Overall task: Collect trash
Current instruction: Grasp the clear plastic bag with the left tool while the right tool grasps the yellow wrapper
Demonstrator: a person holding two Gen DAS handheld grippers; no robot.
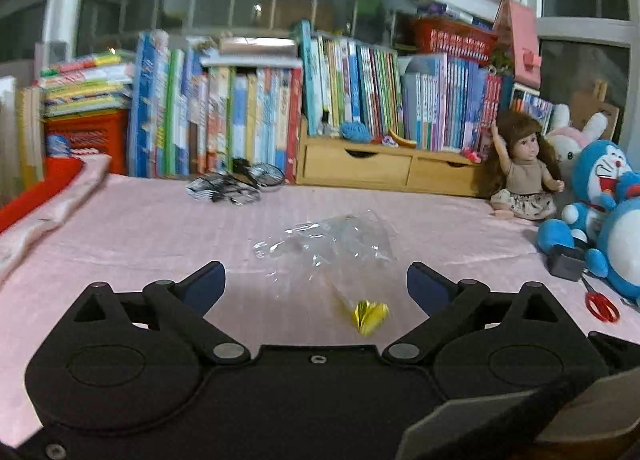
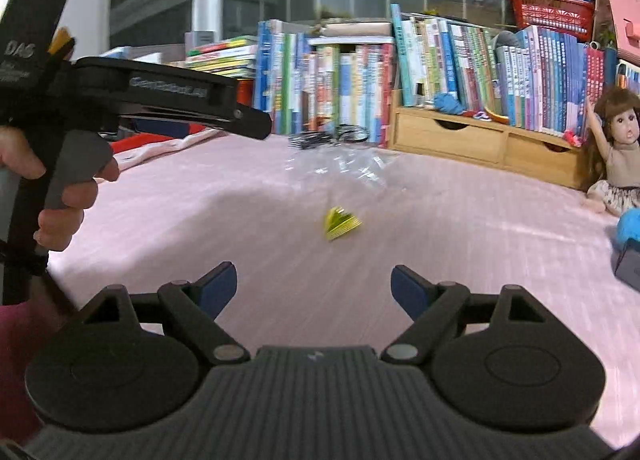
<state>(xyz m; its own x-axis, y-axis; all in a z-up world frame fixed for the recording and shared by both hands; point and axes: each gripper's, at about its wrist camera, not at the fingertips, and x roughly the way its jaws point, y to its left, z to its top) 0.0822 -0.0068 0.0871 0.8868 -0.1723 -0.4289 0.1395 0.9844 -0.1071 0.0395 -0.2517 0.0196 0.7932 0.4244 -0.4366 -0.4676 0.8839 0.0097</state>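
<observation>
A crumpled clear plastic bag (image 1: 328, 244) lies on the pink tablecloth (image 1: 140, 236), with a small yellow folded wrapper (image 1: 370, 316) just in front of it. My left gripper (image 1: 316, 286) hovers open right over them, the wrapper between its blue-padded fingers. In the right wrist view the yellow wrapper (image 2: 340, 223) and the clear bag (image 2: 344, 168) lie ahead of my right gripper (image 2: 314, 286), which is open and holds nothing. The left gripper's body (image 2: 132, 96), held by a hand (image 2: 64, 196), shows at the upper left there.
Rows of books (image 1: 256, 116) and a wooden drawer unit (image 1: 384, 166) line the back. A doll (image 1: 524, 172), blue plush toys (image 1: 600, 204), a dark box (image 1: 566, 262) and red scissors (image 1: 602, 306) sit at the right. A black wire item (image 1: 236, 182) lies at the back, folded pink cloth (image 1: 52, 204) at the left.
</observation>
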